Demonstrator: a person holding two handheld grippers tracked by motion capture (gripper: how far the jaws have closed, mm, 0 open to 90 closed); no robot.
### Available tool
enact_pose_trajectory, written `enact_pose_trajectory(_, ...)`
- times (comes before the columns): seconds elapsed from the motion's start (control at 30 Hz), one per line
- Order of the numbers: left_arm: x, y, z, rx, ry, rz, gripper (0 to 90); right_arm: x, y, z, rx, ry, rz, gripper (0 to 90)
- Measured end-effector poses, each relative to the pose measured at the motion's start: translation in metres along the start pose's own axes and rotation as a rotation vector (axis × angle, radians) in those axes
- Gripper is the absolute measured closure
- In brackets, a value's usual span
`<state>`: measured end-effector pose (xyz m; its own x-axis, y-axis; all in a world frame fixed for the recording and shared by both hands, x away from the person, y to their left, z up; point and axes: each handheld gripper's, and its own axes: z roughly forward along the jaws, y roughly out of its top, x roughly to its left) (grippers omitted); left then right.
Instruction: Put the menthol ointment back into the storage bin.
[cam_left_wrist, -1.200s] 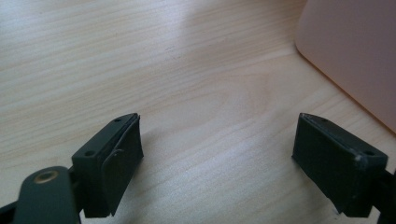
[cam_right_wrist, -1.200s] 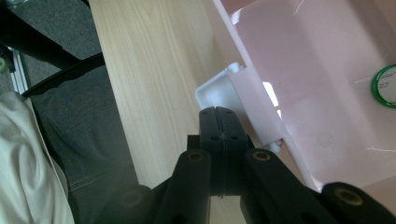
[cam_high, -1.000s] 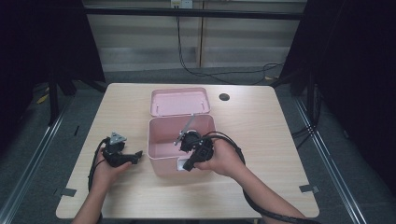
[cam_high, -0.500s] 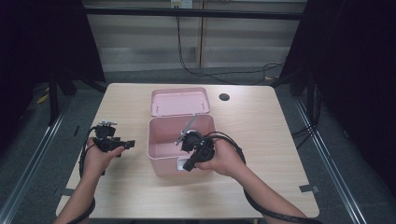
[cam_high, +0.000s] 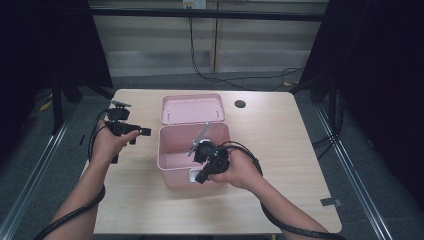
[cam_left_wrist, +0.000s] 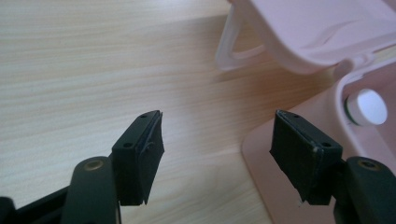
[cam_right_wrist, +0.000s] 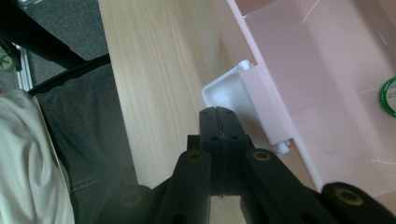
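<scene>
Left tongs (cam_high: 131, 131) gape empty, their jaws just closing a little; right tongs (cam_right_wrist: 219, 122) pressed shut, gripping nothing
Pink box (cam_high: 176, 161) sits right of left tongs, its white latch (cam_right_wrist: 222, 88) just ahead of right tongs

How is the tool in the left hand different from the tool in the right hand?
The left tool has its jaws apart with nothing between them; they have just been closing a little. The right tool has its jaws pressed together. The left tool is beside the pink box, over the table; the right tool sits at the box's front wall. Both are black and hand-held.
</scene>
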<state>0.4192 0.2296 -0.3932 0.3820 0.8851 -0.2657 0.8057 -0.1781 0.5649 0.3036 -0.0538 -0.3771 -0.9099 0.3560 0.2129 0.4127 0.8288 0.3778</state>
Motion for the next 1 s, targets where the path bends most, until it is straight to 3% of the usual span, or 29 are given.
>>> enact_pose_trajectory(0.17,-0.005,0.009,-0.001,-0.003,0.002,0.008,34.2,0.0,0.002,0.0,0.001,-0.004,-0.019,90.0)
enact_pose_trajectory(0.3,-0.007,0.012,-0.002,-0.002,-0.002,0.012,34.5,0.001,0.005,-0.002,-0.003,-0.024,-0.025,90.0)
enact_pose_trajectory(0.47,-0.007,0.013,-0.004,0.011,-0.002,0.008,35.0,0.001,0.004,0.001,-0.006,-0.001,-0.028,90.0)
enact_pose_trajectory(0.6,-0.009,0.015,-0.005,0.004,0.0,0.003,35.2,0.0,0.006,-0.001,-0.005,-0.018,-0.043,90.0)
enact_pose_trajectory(1.0,-0.021,0.029,-0.007,0.016,0.0,0.032,35.9,-0.003,0.006,-0.001,-0.015,-0.022,-0.073,90.0)
